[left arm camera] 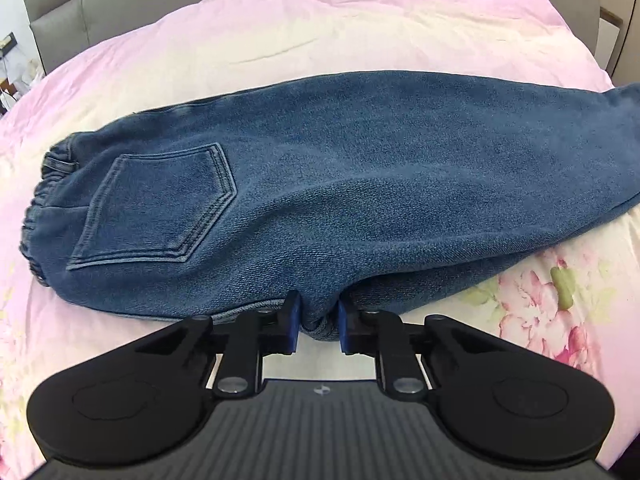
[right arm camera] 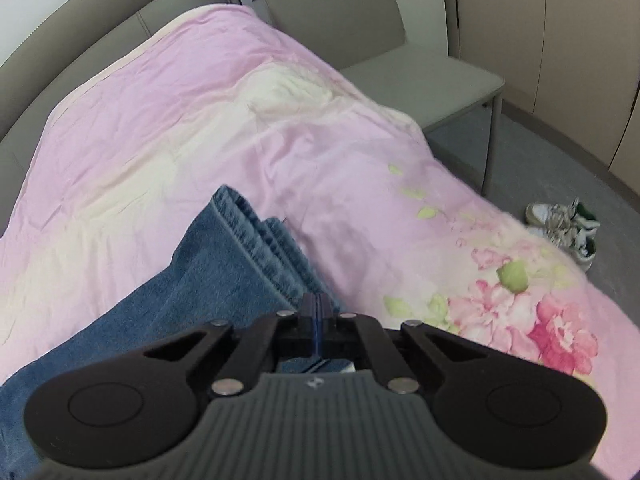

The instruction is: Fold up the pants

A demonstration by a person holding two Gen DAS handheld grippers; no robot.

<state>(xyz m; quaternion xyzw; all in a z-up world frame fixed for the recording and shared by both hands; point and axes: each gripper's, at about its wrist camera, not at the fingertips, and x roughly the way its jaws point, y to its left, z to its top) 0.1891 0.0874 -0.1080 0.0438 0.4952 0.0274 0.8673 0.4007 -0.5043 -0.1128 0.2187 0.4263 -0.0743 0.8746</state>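
The blue denim pants (left arm camera: 340, 184) lie folded lengthwise across the pink bedspread, elastic waistband (left arm camera: 44, 208) at the left, back pocket (left arm camera: 160, 216) facing up. My left gripper (left arm camera: 318, 320) is shut on a bunch of denim at the near edge, at the crotch. In the right wrist view the pants' leg ends (right arm camera: 248, 256) lie stacked on the bed. My right gripper (right arm camera: 317, 312) has its jaws pressed together on the near corner of the leg hems.
The pink floral bedspread (left arm camera: 360, 28) covers the bed. A grey headboard (left arm camera: 60, 20) stands behind it. A grey chair (right arm camera: 400, 52) stands beside the bed at the right, with white sneakers (right arm camera: 568, 228) on the floor.
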